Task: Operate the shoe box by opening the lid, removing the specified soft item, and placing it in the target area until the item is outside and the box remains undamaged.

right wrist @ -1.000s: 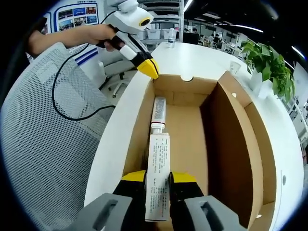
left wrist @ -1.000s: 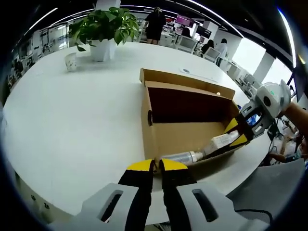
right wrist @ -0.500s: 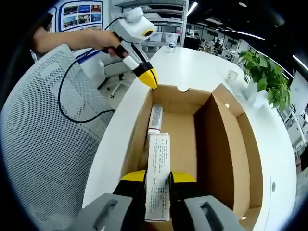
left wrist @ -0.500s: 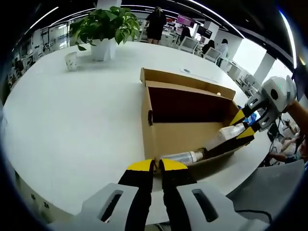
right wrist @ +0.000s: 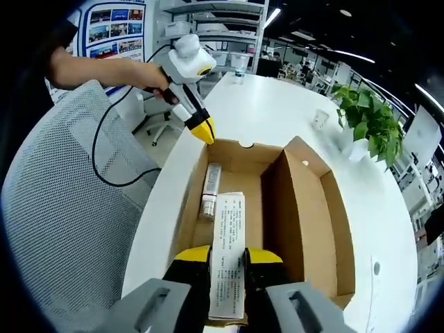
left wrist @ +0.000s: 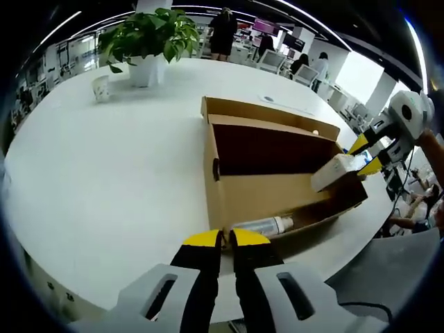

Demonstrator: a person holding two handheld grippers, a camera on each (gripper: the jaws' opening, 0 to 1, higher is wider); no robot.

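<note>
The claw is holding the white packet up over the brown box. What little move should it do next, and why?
Probably carry it sideways, away from the open brown cardboard box. The right gripper is shut on the white printed packet, which hangs above the box rim, so it now needs the bare white table beside the box.

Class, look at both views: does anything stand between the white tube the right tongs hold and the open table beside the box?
Nothing visible does. The white printed tube, shut in the right tongs, is raised above the open cardboard shoe box; bare white table lies alongside.
</note>
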